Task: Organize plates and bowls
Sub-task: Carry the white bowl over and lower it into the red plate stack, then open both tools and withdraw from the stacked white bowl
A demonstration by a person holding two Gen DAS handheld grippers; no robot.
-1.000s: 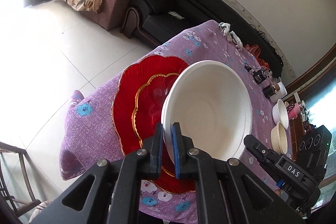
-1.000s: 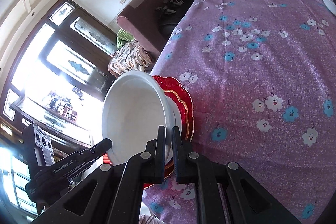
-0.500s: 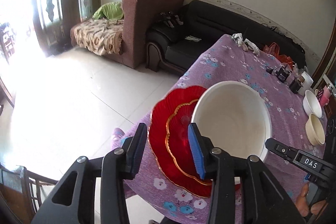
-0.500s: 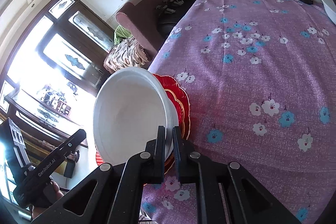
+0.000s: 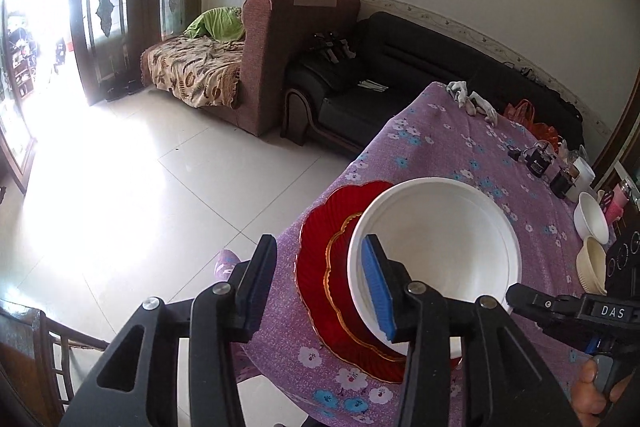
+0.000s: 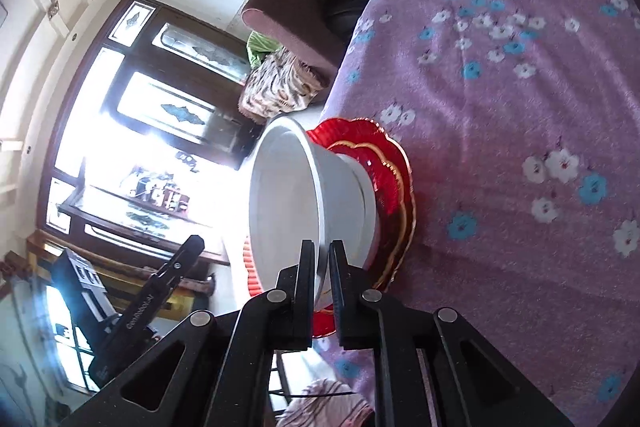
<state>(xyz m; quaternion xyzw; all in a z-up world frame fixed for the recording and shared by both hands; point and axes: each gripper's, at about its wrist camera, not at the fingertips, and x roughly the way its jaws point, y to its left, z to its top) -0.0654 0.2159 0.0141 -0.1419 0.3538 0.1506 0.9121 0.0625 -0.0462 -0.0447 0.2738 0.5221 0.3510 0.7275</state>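
Large white bowl (image 5: 436, 243) sits stacked on the red plates (image 5: 324, 267). My right claw (image 6: 323, 267) pinches its rim; my left claw (image 5: 320, 283) gapes wide. Two small bowls (image 5: 592, 223) beyond the stack remain unsorted.

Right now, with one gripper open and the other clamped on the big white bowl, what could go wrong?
1. Only the right gripper holds the big white bowl, pinching its rim; the left gripper is open, so the bowl could tip or slip.
2. The red plates beneath sit at the table's corner, the bigger one apparently overhanging; a nudge might push them off.
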